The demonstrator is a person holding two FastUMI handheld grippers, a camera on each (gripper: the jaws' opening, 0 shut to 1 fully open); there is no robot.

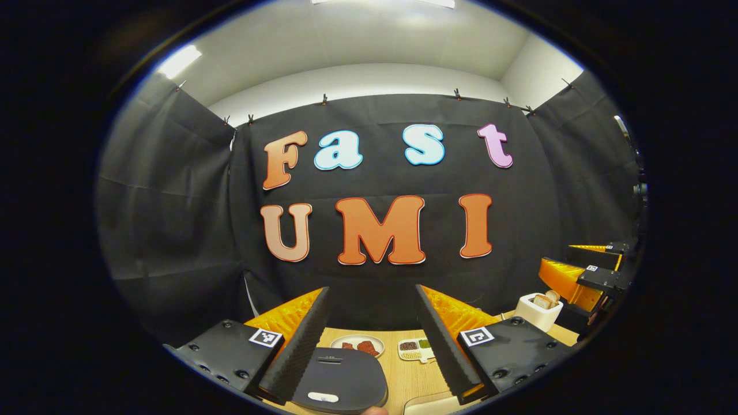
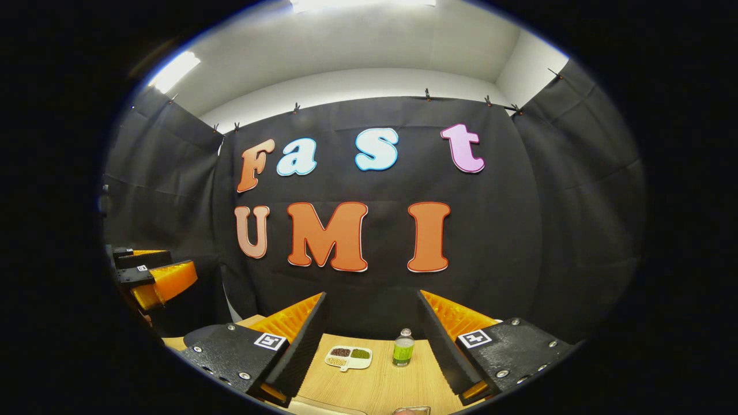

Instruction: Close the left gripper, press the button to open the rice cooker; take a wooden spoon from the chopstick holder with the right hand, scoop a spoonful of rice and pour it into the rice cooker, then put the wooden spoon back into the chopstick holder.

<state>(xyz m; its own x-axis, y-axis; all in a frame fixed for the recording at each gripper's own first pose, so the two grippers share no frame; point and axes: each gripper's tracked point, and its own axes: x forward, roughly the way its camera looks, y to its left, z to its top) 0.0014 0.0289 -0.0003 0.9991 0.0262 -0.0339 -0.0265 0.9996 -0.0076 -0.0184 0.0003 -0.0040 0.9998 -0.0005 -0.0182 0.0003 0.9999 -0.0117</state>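
Observation:
The dark rice cooker [image 1: 340,374] sits low in the left gripper view with its lid down and a pale button [image 1: 323,396] at its near edge. My left gripper [image 1: 372,290] hovers above and behind it, jaws wide apart and nothing between them. That gripper [image 2: 184,260] also appears far left in the right gripper view. My right gripper [image 2: 371,295] is open and empty above the wooden table [image 2: 380,386]. It also appears at the right edge of the left gripper view [image 1: 556,256], held up off the table. A divided dish of grains [image 1: 416,349] [image 2: 348,356] lies beyond the cooker.
A plate with reddish food [image 1: 357,346] lies behind the cooker. A white box holding bread slices [image 1: 539,308] stands at the right. A green bottle [image 2: 403,349] stands to the right of the grain dish. Black cloth walls close the booth on three sides.

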